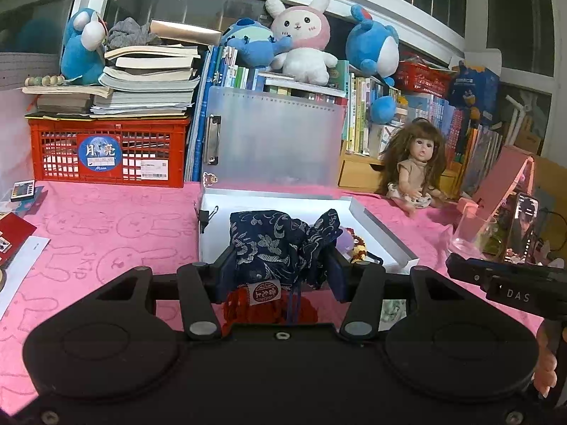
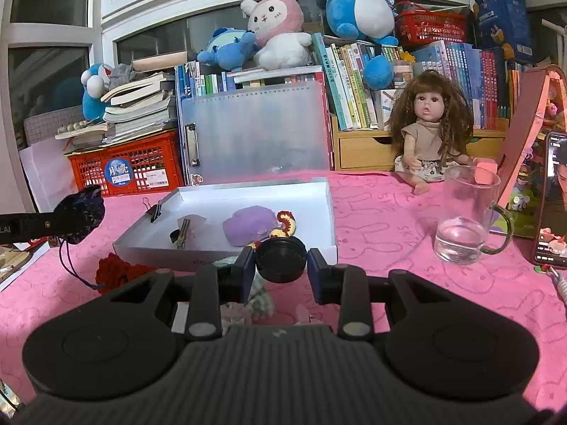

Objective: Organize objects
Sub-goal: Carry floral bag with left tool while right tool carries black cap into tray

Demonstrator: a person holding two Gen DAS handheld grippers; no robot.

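Pinching a blue patterned pouch between its fingers, the left claw hangs at the white box's near edge, hiding the contents. Only the right view shows them: purple cloth, binder clip. The right claw clamps a black lid.

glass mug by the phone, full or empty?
Nearly empty. The glass mug stands upright on the pink cloth, with only a shallow layer of clear water at its bottom.

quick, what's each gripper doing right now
Left gripper: closed on the dark blue patterned cloth pouch.
Right gripper: holding the round black plastic lid between its fingers.
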